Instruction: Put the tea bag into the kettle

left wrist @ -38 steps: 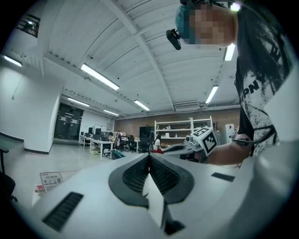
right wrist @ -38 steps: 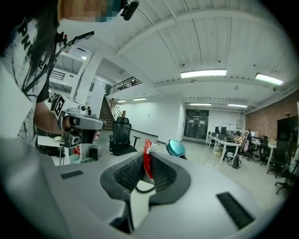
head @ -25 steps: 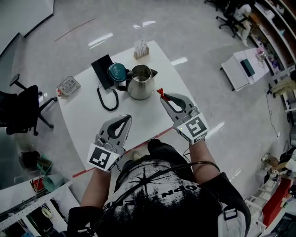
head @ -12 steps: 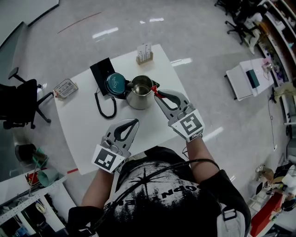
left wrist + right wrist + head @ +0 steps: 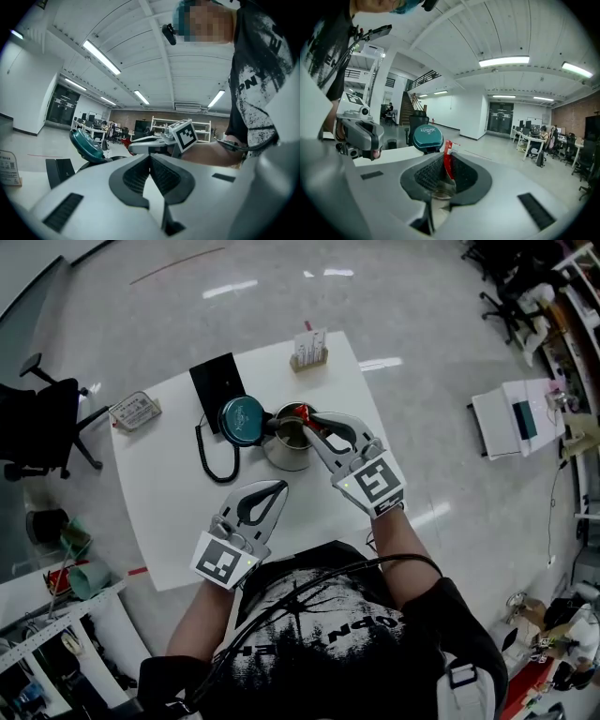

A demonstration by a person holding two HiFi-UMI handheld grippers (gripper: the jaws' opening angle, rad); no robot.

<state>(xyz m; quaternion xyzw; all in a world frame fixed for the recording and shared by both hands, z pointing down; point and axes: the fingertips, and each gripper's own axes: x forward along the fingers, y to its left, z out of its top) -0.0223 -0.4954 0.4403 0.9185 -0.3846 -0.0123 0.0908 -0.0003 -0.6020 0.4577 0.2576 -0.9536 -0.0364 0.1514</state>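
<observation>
The bench [image 5: 178,493] carries the kettle [image 5: 281,456]. Its mouth is open, and its teal lid [image 5: 242,418] is tipped up on the left side.

The kettle is not steadied. The left hand-held gripper [image 5: 277,487] is held near the bench's front edge, well apart from the kettle, with its jaws together and nothing between them. A sideways knock from the right hand-held gripper [image 5: 307,425] could therefore shift or tip the kettle.

The right jaws are nearly closed and pinch the red tea bag [image 5: 448,161]. The bag is positioned over the mouth — close to the rim, as far as can be judged. If it is released off-centre, it could be caught on the rim or dropped onto the bench. The bag is judged to be light — it may cling to a pad when the jaws are parted.
</observation>
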